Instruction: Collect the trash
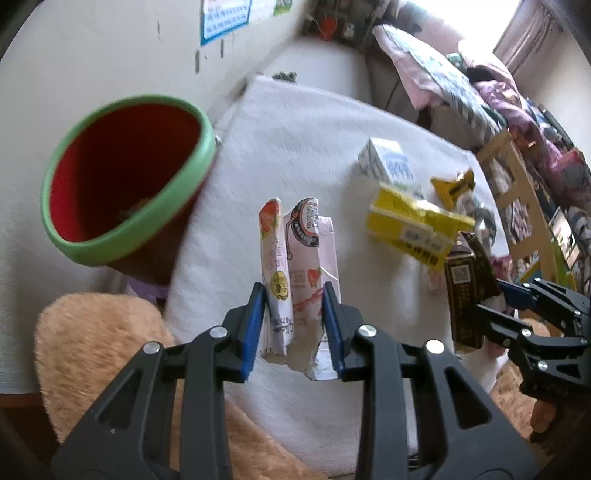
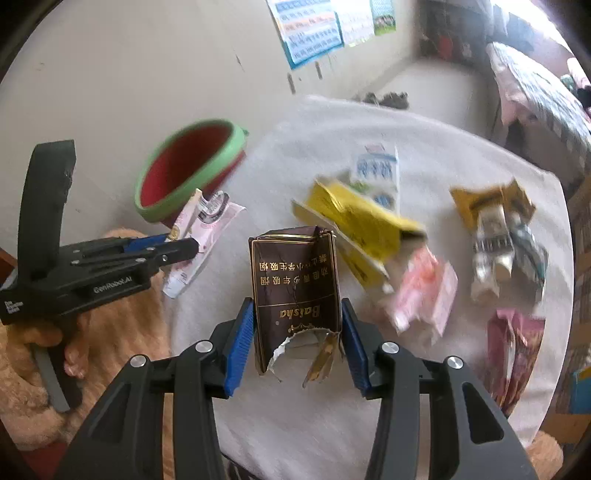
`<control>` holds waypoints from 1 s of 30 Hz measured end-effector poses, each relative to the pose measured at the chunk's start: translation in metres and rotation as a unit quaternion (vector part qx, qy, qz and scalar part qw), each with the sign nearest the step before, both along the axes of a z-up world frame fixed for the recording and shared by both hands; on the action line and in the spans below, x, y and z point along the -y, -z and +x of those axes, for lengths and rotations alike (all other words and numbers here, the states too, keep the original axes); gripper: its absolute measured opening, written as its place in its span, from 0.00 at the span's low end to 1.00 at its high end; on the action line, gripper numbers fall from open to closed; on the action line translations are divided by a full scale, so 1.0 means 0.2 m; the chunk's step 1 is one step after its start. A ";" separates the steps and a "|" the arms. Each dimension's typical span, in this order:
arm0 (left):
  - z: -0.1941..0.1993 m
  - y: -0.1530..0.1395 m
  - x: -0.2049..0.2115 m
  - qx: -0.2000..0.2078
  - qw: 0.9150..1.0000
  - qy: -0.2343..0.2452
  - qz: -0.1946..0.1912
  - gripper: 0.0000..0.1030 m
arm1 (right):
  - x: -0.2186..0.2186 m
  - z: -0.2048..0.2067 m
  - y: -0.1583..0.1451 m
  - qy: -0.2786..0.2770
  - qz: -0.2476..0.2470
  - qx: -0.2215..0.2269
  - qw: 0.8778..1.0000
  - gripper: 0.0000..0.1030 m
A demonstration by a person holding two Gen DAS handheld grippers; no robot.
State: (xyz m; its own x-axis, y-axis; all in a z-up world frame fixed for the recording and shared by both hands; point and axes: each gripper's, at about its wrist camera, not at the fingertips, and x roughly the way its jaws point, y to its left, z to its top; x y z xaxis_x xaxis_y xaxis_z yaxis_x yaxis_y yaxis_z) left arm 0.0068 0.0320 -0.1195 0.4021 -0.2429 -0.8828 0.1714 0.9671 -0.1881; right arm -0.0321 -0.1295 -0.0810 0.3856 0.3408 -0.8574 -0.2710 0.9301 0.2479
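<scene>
Daylight, bright; window point(image 1: 532, 22) glare blown out upper right. Motion blur throughout. Fisheye bending, dark vignette at corners.

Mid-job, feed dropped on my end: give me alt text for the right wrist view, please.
The right gripper is shut on a torn brown cigarette pack above a white-covered table. At left, the left gripper holds a pink strawberry wrapper near a red bin with a green rim. A yellow box and other wrappers still lie on the table.
</scene>
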 end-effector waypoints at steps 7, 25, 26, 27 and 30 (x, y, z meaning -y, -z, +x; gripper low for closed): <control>0.02 -0.15 -0.04 0.049 0.999 -0.015 0.004 0.29 | -0.10 0.08 -0.09 -0.010 0.008 0.024 1.000 0.43; 0.09 -0.27 -0.23 0.086 0.994 -0.072 0.010 0.29 | -0.23 0.19 -0.26 -0.024 0.022 0.065 0.997 0.43; 0.08 -0.27 -0.24 0.087 0.993 -0.075 0.010 0.29 | -0.24 0.19 -0.26 -0.025 0.022 0.065 0.997 0.43; 0.08 -0.27 -0.24 0.087 0.993 -0.077 0.009 0.29 | -0.25 0.19 -0.27 -0.026 0.022 0.065 0.997 0.43; 0.09 -0.27 -0.26 0.089 0.993 -0.080 0.007 0.29 | -0.28 0.21 -0.27 -0.029 0.022 0.063 0.997 0.43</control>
